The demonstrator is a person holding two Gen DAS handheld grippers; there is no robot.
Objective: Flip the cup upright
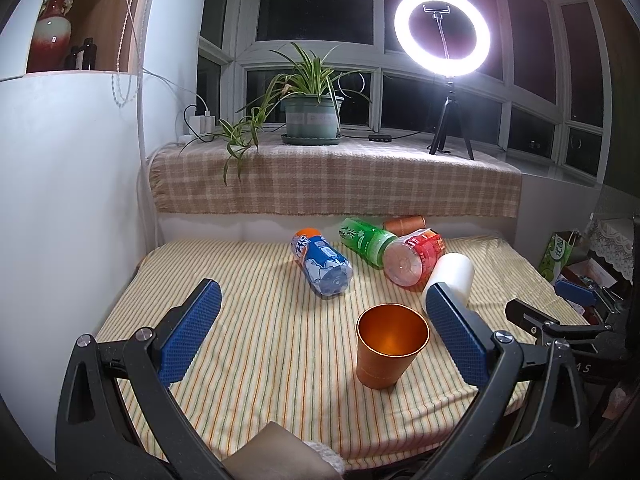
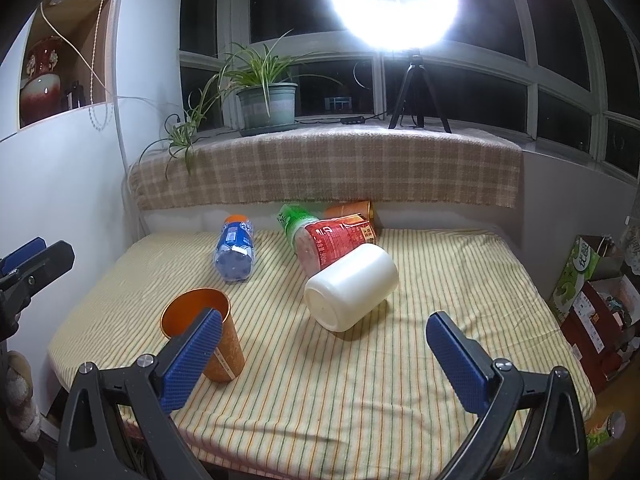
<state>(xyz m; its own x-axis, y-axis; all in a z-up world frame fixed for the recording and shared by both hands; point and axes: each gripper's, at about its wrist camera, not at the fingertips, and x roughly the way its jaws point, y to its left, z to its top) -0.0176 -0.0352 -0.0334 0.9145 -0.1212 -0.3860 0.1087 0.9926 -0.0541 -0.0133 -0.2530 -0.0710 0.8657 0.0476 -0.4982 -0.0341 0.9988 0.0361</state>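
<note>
An orange metal cup (image 1: pixel 387 346) stands upright, mouth up, on the striped tablecloth (image 1: pixel 260 320). It also shows in the right wrist view (image 2: pixel 208 332), partly behind the left blue pad. My left gripper (image 1: pixel 323 300) is open and empty, with the cup between its fingers, nearer the right one. My right gripper (image 2: pixel 324 334) is open and empty, to the right of the cup. A white cup (image 2: pixel 352 286) lies on its side just ahead of the right gripper and shows in the left wrist view (image 1: pixel 454 270) too.
A blue bottle (image 1: pixel 322 266), a green bottle (image 1: pixel 366 240) and a red bottle (image 1: pixel 416 258) lie on the cloth at the back, with a second orange cup (image 1: pixel 404 225) behind them. A potted plant (image 1: pixel 312 114) and a ring light (image 1: pixel 442 32) stand on the sill. Boxes (image 2: pixel 592 292) sit at the right.
</note>
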